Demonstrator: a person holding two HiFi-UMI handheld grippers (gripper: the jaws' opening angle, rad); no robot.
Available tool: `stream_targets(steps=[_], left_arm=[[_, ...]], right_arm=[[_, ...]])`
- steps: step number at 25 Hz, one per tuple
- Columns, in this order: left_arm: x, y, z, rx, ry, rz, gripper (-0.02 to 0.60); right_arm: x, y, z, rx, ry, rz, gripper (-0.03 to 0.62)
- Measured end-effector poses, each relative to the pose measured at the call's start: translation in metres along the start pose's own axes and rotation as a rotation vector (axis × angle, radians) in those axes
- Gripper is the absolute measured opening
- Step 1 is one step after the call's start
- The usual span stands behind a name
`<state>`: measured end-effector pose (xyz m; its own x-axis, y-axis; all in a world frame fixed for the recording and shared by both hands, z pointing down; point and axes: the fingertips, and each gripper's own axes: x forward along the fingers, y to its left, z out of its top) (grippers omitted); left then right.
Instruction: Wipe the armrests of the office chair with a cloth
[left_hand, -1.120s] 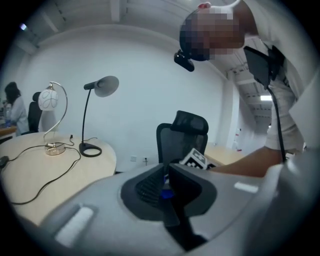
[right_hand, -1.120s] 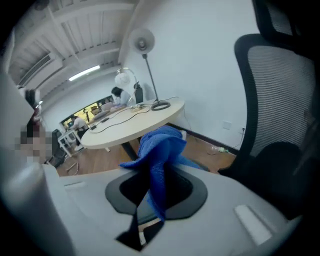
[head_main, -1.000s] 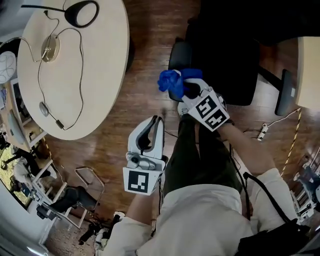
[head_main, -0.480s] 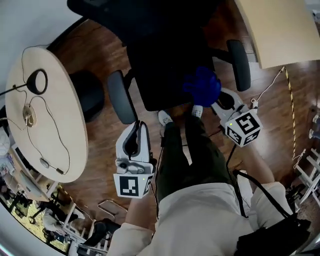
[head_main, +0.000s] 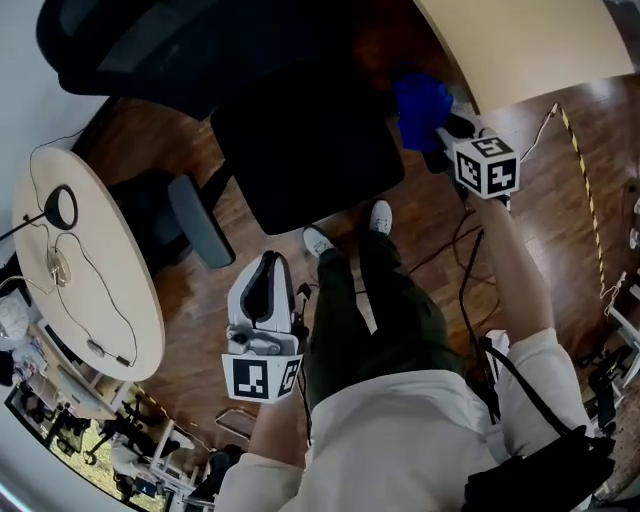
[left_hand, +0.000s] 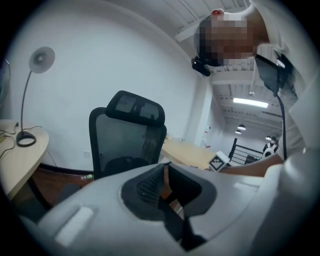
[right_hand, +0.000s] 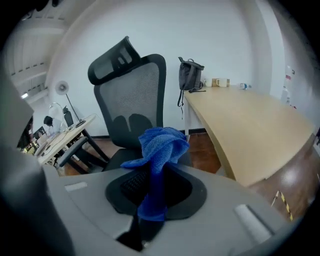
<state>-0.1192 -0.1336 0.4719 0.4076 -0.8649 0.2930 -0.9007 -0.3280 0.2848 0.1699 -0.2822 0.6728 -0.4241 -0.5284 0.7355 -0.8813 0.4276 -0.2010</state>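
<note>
The black office chair (head_main: 310, 150) stands in front of me, its mesh back (right_hand: 135, 95) upright. Its grey left armrest (head_main: 200, 222) is bare. My right gripper (head_main: 437, 128) is shut on a bunched blue cloth (head_main: 422, 100) and holds it at the chair's right side, close to the desk edge. The right armrest is hidden under the cloth and gripper. In the right gripper view the cloth (right_hand: 159, 150) sticks up out of the jaws. My left gripper (head_main: 267, 278) hangs shut and holds nothing beside my left leg, short of the chair.
A long wooden desk (head_main: 530, 45) runs close on the right, with a backpack (right_hand: 190, 75) at its far end. A round table (head_main: 85, 270) with a lamp and cables stands to the left. Cables (head_main: 470, 250) lie on the wood floor by my feet.
My right gripper has carried the cloth from the chair's left armrest across the seat to its right side by the desk. The left gripper has stayed by my leg.
</note>
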Motion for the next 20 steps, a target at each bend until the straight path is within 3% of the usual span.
stream_targets(steps=[5,8,10,14,16,20], left_arm=[[0.003,0.013,-0.014,-0.019,-0.005,0.048,0.026],[-0.002,0.026,-0.025,-0.046,-0.026,0.088,0.026],[-0.018,0.042,-0.032,-0.047,-0.034,0.129,0.026],[-0.054,0.09,-0.048,0.016,-0.033,0.27,0.026],[-0.073,0.119,-0.062,0.02,-0.032,0.341,0.026],[-0.115,0.16,-0.089,-0.06,-0.102,0.424,0.026]], right_arm=[[-0.083,0.046,-0.088,0.014,0.029,0.052,0.066],[-0.085,0.107,-0.069,-0.102,-0.045,0.211,0.066],[-0.058,0.174,-0.044,-0.205,-0.098,0.368,0.066],[0.031,0.312,-0.02,-0.293,-0.134,0.639,0.066],[0.085,0.359,-0.025,-0.323,-0.149,0.661,0.066],[0.179,0.412,-0.059,-0.326,-0.135,0.648,0.066]])
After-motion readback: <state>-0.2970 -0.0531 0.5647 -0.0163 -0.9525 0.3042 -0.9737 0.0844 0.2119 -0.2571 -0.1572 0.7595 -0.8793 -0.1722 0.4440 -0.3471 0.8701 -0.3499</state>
